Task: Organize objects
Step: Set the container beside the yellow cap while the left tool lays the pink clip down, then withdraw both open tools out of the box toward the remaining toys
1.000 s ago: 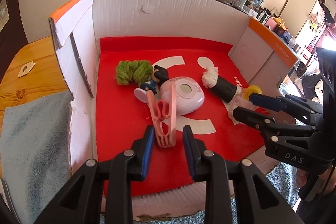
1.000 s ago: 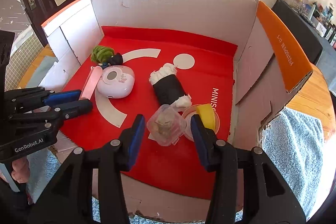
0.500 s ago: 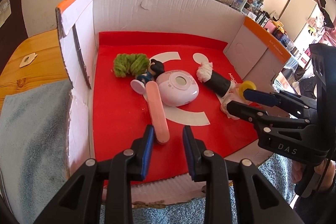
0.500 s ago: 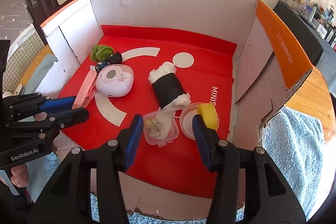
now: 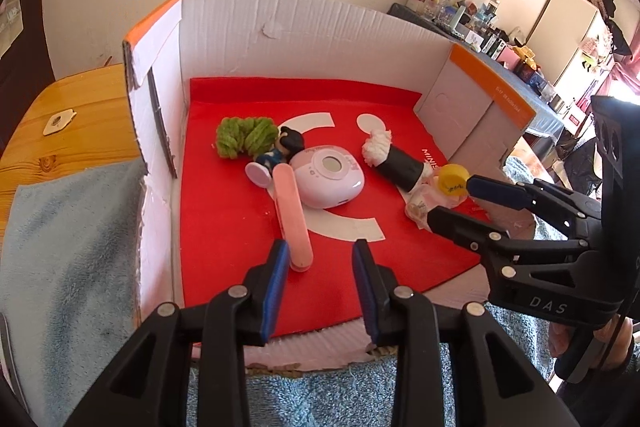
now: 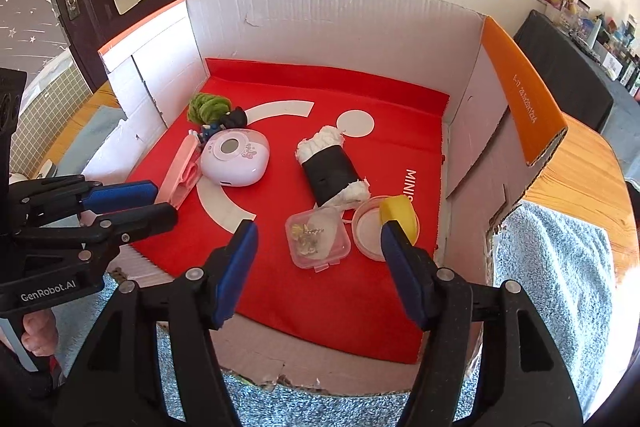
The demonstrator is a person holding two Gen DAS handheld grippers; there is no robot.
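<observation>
Wooden worktop (image 5: 76, 115) under a blue towel (image 6: 560, 259) carries a cardboard box (image 5: 304, 39) with red lining. Left hand-held gripper (image 5: 318, 259) is opening, nothing between its pads; the pink clip (image 5: 294, 215) lies just before it. Right hand-held gripper (image 6: 320, 239) is opening too, released, with the clear case (image 6: 318, 239) lying free on the lining beside the yellow-capped lid (image 6: 384, 223).
</observation>
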